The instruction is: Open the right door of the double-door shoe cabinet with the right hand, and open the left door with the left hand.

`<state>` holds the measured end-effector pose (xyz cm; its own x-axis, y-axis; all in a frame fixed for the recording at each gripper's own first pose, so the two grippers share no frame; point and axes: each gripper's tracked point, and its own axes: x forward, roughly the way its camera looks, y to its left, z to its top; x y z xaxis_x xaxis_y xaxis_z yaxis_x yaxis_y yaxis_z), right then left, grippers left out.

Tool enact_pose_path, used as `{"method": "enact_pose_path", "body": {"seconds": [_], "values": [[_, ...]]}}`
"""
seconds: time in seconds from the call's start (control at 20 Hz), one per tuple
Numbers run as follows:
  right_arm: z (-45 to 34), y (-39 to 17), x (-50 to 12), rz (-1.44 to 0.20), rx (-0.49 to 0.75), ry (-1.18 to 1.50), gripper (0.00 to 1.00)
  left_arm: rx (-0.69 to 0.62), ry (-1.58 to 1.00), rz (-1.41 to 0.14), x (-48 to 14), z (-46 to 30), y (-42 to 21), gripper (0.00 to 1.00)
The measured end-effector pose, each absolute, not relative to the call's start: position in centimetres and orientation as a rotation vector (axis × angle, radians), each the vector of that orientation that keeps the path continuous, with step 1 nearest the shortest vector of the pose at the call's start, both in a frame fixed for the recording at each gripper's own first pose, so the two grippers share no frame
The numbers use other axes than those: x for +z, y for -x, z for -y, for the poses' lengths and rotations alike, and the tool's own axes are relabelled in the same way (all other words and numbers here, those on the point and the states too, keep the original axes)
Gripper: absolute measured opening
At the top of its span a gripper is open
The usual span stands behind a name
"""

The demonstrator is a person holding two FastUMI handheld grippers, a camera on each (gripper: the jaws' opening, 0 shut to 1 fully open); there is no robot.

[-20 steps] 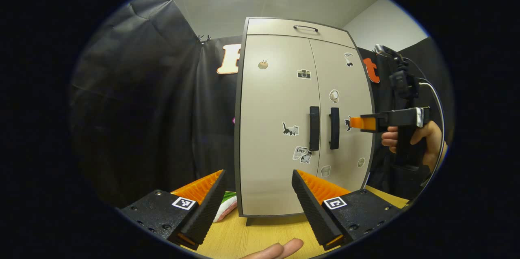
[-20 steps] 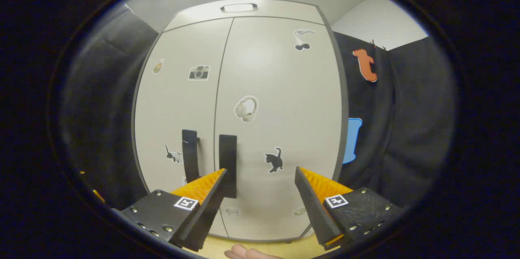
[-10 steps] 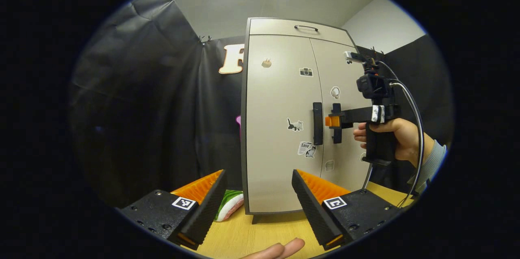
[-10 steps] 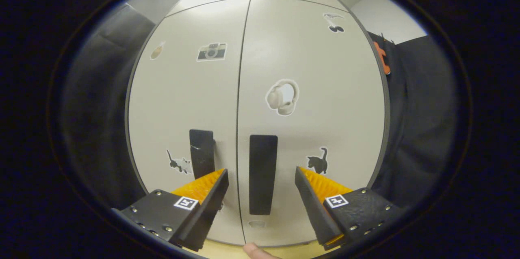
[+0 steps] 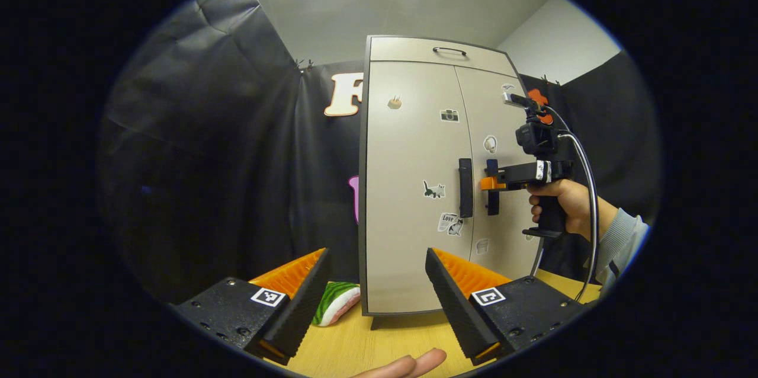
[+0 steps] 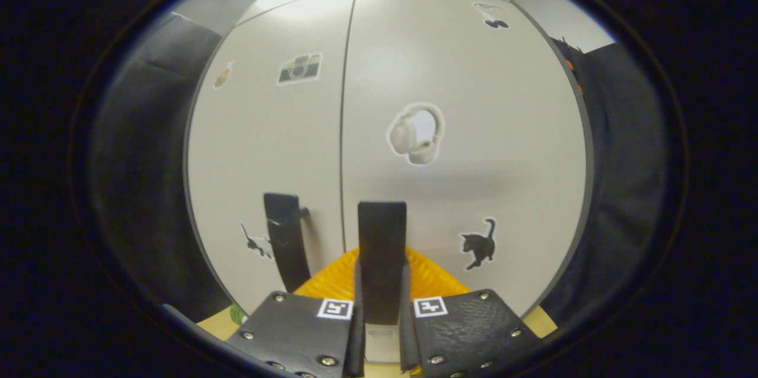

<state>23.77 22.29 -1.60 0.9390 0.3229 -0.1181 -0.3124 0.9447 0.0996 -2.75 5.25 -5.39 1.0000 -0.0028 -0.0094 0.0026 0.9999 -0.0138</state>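
- Black cloth walls back a wooden worktop where the shoe cabinet stands, both doors closed.
- Right gripper: jaws clamped on the upright right door handle, at 12 o'clock.
- Left gripper: jaws apart, the left door handle well away at 1 o'clock.
- Right hand is nearer, so it likely pulls first.

Light grey-blue sleeve, apparently ribbed; black gripper body with screws, square markers.
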Motion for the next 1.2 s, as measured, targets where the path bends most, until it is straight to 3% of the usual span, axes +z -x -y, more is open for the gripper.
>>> {"method": "enact_pose_path", "body": {"seconds": [0.4, 1.2], "values": [[-21.5, -22.2, -1.3, -0.165, 0.321, -0.029, 0.23, 0.017, 0.01, -0.018, -5.3, -5.6, 2.8, 0.98], [-15.9, -14.8, -0.8, -0.167, 0.474, 0.01, 0.23, -0.063, 0.041, -0.035, -5.0, -0.8, 4.4, 0.98]]}}
